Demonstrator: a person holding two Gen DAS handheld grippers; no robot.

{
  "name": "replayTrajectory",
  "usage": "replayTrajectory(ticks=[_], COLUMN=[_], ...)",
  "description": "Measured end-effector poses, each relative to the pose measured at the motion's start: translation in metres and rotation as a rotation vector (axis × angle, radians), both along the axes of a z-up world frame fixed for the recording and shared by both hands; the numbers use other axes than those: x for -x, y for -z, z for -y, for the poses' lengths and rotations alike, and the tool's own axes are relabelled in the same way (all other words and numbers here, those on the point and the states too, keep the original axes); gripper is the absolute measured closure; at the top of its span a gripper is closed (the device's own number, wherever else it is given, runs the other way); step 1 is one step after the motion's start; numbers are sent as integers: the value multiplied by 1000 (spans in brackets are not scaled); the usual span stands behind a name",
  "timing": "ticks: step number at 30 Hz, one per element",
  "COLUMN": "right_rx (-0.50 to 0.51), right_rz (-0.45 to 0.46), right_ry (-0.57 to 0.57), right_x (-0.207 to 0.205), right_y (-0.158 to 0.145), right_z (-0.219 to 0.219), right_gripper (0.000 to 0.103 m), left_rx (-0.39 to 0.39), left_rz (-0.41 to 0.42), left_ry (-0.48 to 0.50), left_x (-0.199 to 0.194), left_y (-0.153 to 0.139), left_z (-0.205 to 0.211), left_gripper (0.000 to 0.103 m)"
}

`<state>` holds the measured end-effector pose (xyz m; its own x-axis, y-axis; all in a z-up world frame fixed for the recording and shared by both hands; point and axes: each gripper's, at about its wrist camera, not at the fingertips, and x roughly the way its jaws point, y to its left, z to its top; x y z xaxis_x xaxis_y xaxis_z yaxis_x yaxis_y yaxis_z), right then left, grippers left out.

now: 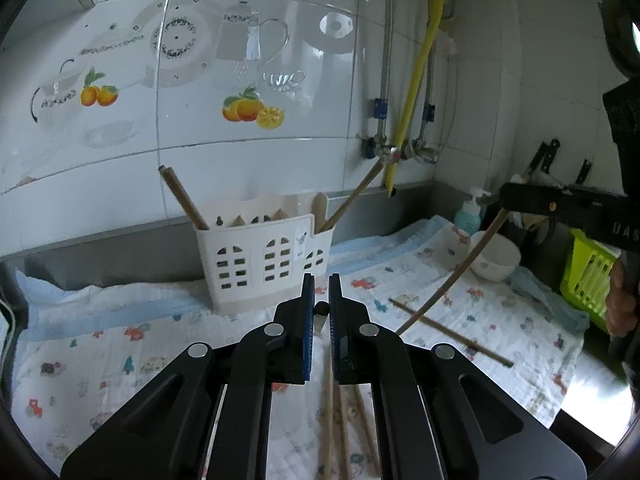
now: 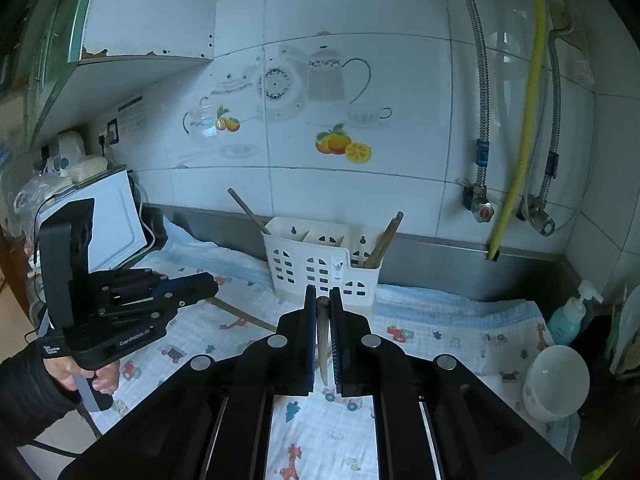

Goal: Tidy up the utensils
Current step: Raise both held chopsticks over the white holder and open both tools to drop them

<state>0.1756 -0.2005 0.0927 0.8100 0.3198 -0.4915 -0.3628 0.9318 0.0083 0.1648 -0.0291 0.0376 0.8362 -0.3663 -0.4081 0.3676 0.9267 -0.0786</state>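
Note:
A white slotted utensil caddy (image 1: 264, 260) stands against the tiled wall, with a chopstick (image 1: 182, 196) leaning out on the left and others (image 1: 352, 196) on the right; it also shows in the right wrist view (image 2: 320, 268). My left gripper (image 1: 321, 292) is nearly closed on a dark-tipped chopstick (image 1: 321, 316), over several loose chopsticks (image 1: 340, 420) on the cloth. My right gripper (image 2: 323, 300) is shut on a chopstick (image 2: 322, 336), seen from the left wrist view as a long stick (image 1: 452, 272) hanging down to the cloth. Another chopstick (image 1: 448, 332) lies on the cloth.
A patterned cloth (image 1: 120, 344) covers the counter. A white bowl (image 1: 496, 256), a soap pump bottle (image 1: 470, 212) and a green basket (image 1: 588, 276) stand at the right. Pipes and a yellow hose (image 1: 416, 80) run down the wall. A white appliance (image 2: 116, 216) stands at the left.

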Motion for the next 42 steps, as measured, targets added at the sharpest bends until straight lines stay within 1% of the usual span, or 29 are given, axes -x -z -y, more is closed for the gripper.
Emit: replayTrajectory(ticks=[4, 12, 15, 19, 22, 25, 29, 32, 37, 42], right_rx=[8, 14, 23, 28, 31, 35, 32, 40, 42, 45], right_rz=[5, 15, 22, 42, 66, 97, 139, 154, 150, 118], right_ry=[2, 7, -1, -10, -18, -22, -26, -14, 13, 33], right_x=[-3, -7, -10, -18, -30, -42, -61, -77, -108, -136], right_y=[-1, -3, -8, -22, -40, -55, -71, -79, -87, -79], right_z=[1, 3, 2, -1, -5, -10, -18, -24, -26, -25], right_gripper=[96, 96, 96, 96, 96, 96, 97, 97, 96, 97], left_rx=[8, 3, -5, -11, -8, -14, -41, -47, -24, -19], left_rz=[15, 3, 9, 35, 61, 102, 157, 202, 295, 357], left_ry=[2, 2, 6, 15, 15, 16, 7, -8, -47, -94], left_x=[-4, -15, -17, -18, -21, -23, -27, -35, -53, -77], left_y=[-1, 7, 4, -16, -35, -57, -83, -104, -141, -155], left_z=[3, 9, 10, 9, 5, 1, 0, -3, -11, -11], left_gripper=[97, 97, 97, 98, 98, 98, 98, 98, 98, 98])
